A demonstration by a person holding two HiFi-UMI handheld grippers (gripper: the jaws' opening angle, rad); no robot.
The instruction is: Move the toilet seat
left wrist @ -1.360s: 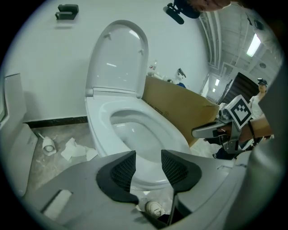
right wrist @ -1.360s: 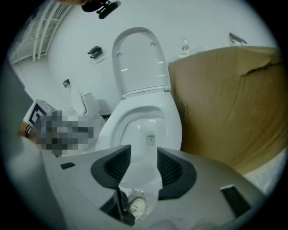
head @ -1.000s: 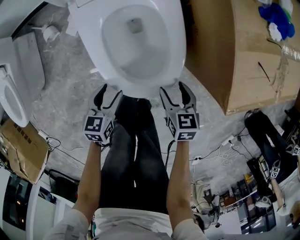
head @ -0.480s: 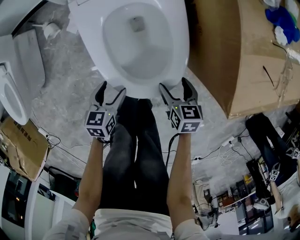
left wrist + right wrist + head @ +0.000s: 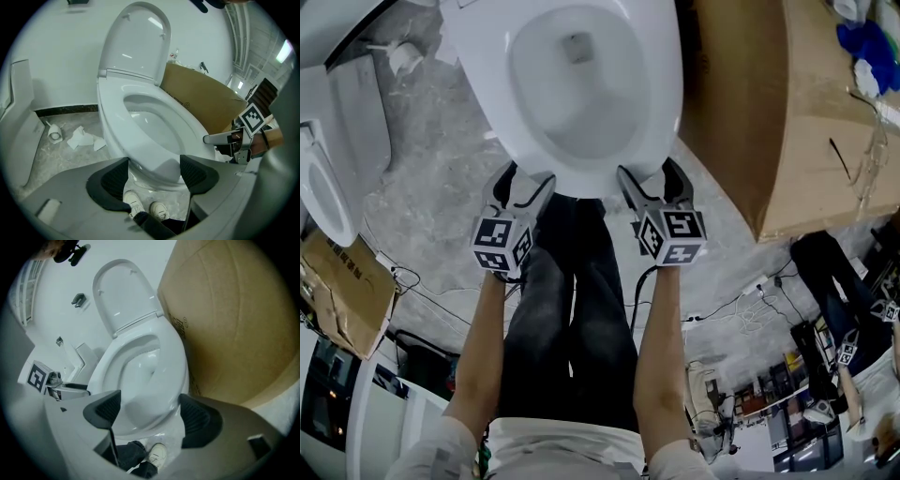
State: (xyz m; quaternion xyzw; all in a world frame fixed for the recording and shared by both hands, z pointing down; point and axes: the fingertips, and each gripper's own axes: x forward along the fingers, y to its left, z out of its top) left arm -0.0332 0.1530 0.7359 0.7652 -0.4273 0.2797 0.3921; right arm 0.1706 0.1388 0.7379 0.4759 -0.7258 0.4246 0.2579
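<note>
The white toilet seat (image 5: 661, 103) lies flat on the bowl, and its lid (image 5: 136, 42) stands upright behind it. My left gripper (image 5: 525, 178) is open at the front left of the rim and my right gripper (image 5: 647, 171) is open at the front right. Both sets of jaws have just been opening. In the left gripper view the seat's front edge (image 5: 161, 166) shows between the jaws of the left gripper (image 5: 154, 173), and the pads do not press on it. It is the same in the right gripper view, where the seat (image 5: 173, 366) shows between the jaws of the right gripper (image 5: 150, 411).
A large cardboard box (image 5: 769, 112) stands close on the toilet's right. Another white toilet part (image 5: 323, 187) and flat cardboard (image 5: 337, 291) lie at the left. Paper scraps (image 5: 84, 138) litter the floor. Cables (image 5: 750, 291) run behind. The person's legs (image 5: 572, 309) stand before the bowl.
Both grippers' jaws have spread wider. The right gripper has edged closer to the front rim; the left has hardly moved.
</note>
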